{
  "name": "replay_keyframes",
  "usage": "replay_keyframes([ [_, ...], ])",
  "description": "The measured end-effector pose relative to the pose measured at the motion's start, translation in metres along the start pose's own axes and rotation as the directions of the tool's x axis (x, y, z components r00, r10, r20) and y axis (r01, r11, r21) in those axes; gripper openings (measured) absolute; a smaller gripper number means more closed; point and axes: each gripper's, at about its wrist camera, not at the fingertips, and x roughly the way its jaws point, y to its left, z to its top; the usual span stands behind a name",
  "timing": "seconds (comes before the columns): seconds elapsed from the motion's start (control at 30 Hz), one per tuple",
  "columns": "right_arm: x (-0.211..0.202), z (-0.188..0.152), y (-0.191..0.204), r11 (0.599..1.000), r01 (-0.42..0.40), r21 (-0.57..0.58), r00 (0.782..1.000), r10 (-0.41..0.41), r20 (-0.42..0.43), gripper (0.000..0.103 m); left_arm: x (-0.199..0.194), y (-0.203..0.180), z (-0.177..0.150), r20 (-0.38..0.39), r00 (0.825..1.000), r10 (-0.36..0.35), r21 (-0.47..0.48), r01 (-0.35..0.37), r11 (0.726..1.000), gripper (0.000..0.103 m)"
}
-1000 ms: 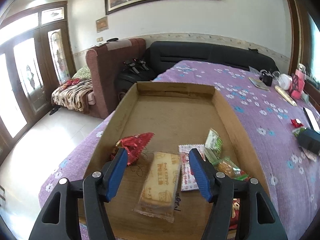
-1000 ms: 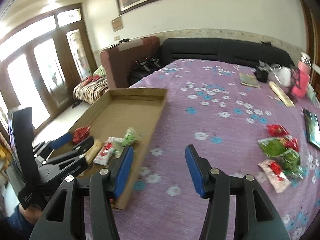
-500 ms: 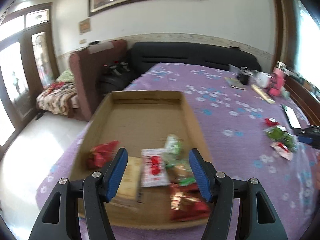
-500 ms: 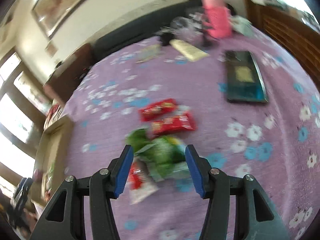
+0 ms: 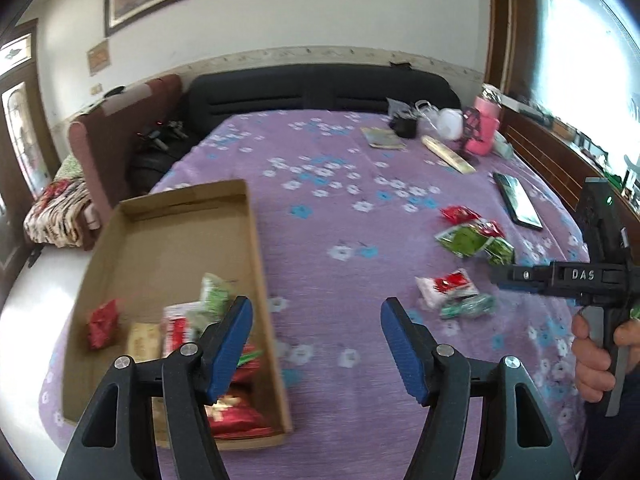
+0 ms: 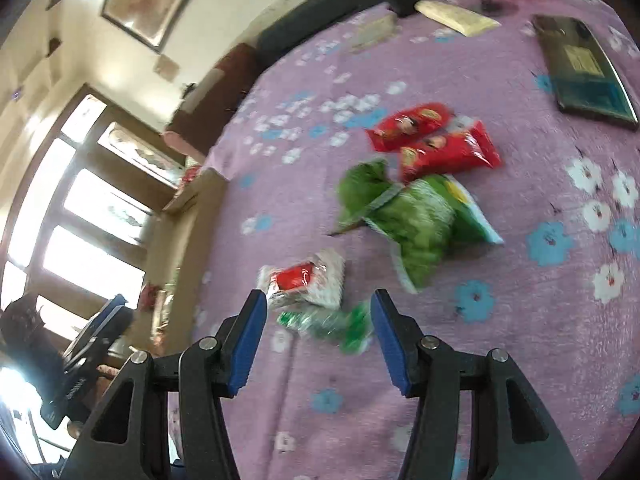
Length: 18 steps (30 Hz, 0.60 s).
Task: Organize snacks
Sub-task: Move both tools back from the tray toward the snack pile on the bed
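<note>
Clearly the next pick is the green packet (image 6: 326,324), lying low in the right wrist frame just ahead of my right gripper (image 6: 318,342), whose blue fingers (image 6: 247,340) stand moderately apart with nothing between them yet. Just above it sits the white packet (image 6: 308,280) with a red label, touching or nearly so; I cannot tell which through the blur. Both look like light, crinkly film pouches, soft and slippery, with contents I judge crushable, so I would close across the green packet's middle, gently, and not on a sealed end that could slide out. Further up the purple cloth (image 6: 460,380) lie the bigger green bags (image 6: 420,220) and two red bags (image 6: 432,136), overlapping. My left gripper (image 5: 316,344) hangs wide and empty at the bottom of its frame, fingers straddling the right wall of the box (image 5: 256,240), which holds several snacks at lower left.
</note>
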Motion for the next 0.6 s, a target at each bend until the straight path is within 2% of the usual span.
replay_keyframes([
  [0.23,-0.014,-0.001,-0.015,0.997,-0.001,0.078,0.999,-0.002,0.050,0.053,0.033,-0.058,0.020,-0.074,0.993,-0.089,0.134,0.098,0.986,0.072],
  [0.33,-0.024,0.001,-0.024,0.994,0.002,0.111,0.997,-0.011,0.074,0.053,0.057,-0.081,0.028,-0.129,0.985,-0.117,0.187,0.140,0.972,0.073],
  [0.4,-0.026,0.002,-0.031,0.989,0.005,0.148,0.996,-0.018,0.087,0.053,0.072,-0.092,0.031,-0.191,0.970,-0.153,0.199,0.191,0.961,0.073],
  [0.5,-0.027,0.004,-0.038,0.982,-0.002,0.191,0.996,-0.015,0.088,0.053,0.082,-0.101,0.029,-0.209,0.967,-0.143,0.241,0.193,0.951,0.073],
  [0.6,-0.025,0.005,-0.038,0.981,-0.008,0.196,0.997,-0.008,0.081,0.053,0.090,-0.108,0.026,-0.225,0.967,-0.118,0.317,0.187,0.930,0.073],
])
